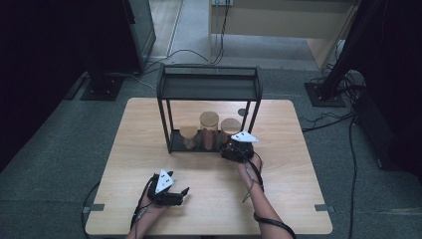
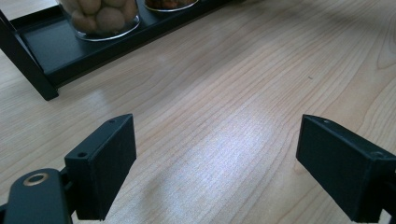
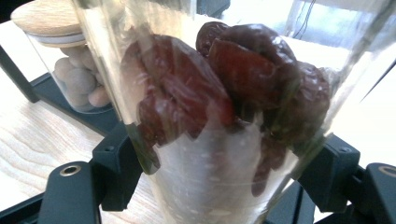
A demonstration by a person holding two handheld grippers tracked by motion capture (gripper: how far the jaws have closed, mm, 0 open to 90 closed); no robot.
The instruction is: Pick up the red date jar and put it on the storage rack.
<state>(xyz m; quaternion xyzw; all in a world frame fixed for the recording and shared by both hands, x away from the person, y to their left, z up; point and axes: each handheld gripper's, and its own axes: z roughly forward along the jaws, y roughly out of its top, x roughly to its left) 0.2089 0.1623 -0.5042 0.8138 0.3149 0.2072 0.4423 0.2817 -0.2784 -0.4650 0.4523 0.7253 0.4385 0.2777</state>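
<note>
My right gripper [image 3: 219, 182] clamps a clear glass jar [image 3: 219, 116] of dark red dried fruit at the rack's [image 1: 171, 144] right end; my left gripper [image 2: 215, 172] gapes empty.

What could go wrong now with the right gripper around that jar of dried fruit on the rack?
The right gripper clasps a smooth glass jar low down; it might slip or tip when lifted. The middle jar stands close beside it and could get knocked. The rack's top shelf hangs overhead, so a straight lift may hit it.

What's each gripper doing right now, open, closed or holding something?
Left gripper: open, nothing between the jaws, over the table.
Right gripper: shut on the glass jar of dark dried fruit.
</note>
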